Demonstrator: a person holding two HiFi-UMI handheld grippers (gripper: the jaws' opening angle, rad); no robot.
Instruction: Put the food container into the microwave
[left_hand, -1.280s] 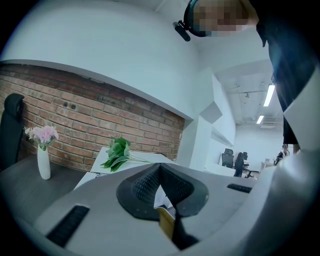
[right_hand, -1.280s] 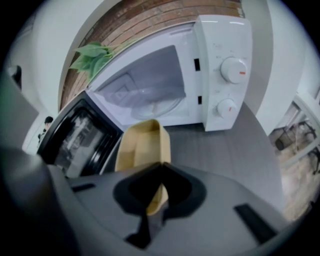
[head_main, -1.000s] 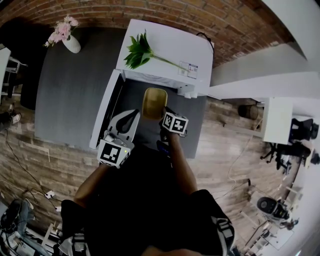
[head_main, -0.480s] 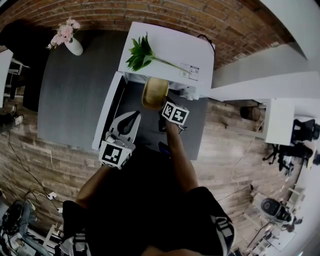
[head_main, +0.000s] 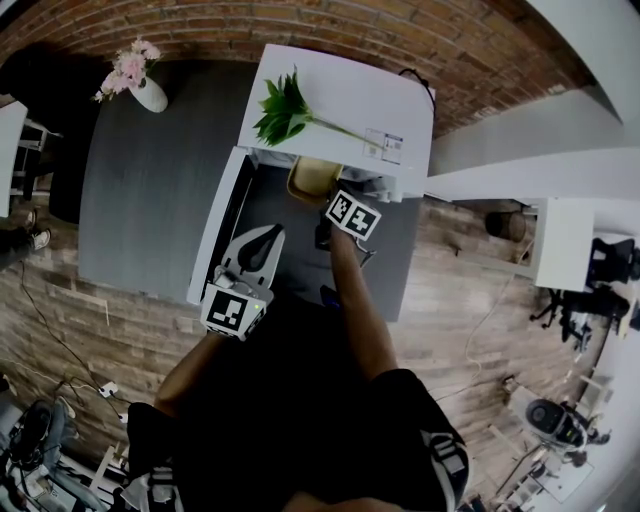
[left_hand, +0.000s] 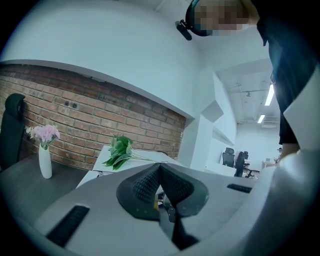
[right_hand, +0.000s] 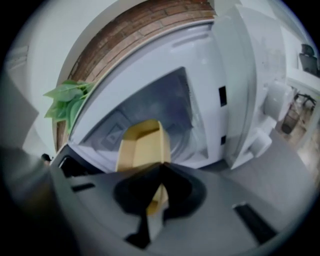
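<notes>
The yellow food container (head_main: 312, 178) is tilted at the mouth of the white microwave (head_main: 400, 100), its far end hidden under the microwave's top. My right gripper (head_main: 327, 196) is shut on the container's near rim. In the right gripper view the container (right_hand: 142, 142) reaches into the open cavity (right_hand: 167, 102) beyond my right gripper (right_hand: 161, 171). The microwave door (head_main: 213, 228) stands swung open to the left. My left gripper (head_main: 262, 238) hangs beside that door, away from the container. In the left gripper view, my left gripper (left_hand: 160, 167) is shut with nothing in it.
A green leafy sprig (head_main: 282, 108) lies on top of the microwave. A white vase of pink flowers (head_main: 140, 85) stands at the far left of the grey table (head_main: 150, 180). The microwave's control panel with knobs (right_hand: 275, 100) is right of the cavity. A brick wall runs behind.
My right gripper has carried the container forward, from above the grey counter to the microwave's opening, where its far end is now covered. The left gripper has hardly moved.
</notes>
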